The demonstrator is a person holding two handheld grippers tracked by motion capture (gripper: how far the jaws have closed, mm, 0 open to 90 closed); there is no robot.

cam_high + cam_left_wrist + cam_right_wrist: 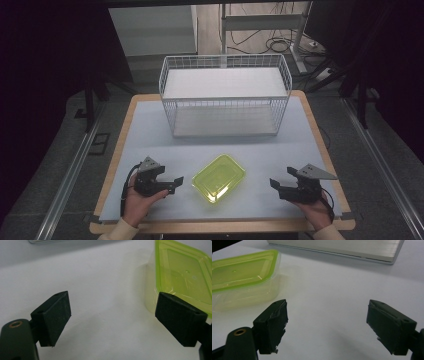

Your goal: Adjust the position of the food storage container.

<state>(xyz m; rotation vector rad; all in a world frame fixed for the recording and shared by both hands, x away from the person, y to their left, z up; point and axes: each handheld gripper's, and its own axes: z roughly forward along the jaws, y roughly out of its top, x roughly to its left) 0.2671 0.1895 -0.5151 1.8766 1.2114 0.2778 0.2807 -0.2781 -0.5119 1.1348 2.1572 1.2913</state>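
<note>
A clear shallow container with a yellow-green lid (218,177) lies on the pale mat near the front middle of the table. My left gripper (173,184) rests just left of it, held in a hand, jaws open and empty, pointing toward the container. In the left gripper view the jaws (112,302) stand wide, and the container (182,272) lies beyond the right jaw. My right gripper (281,178) sits to the container's right with a gap between them, open and empty. In the right gripper view (327,302) the container (242,270) lies ahead at the left.
A white wire basket (225,95) with a flat white floor stands at the back middle of the table (150,135); its base edge (342,247) shows ahead of the right gripper. Dark floor, rails and cables surround the table.
</note>
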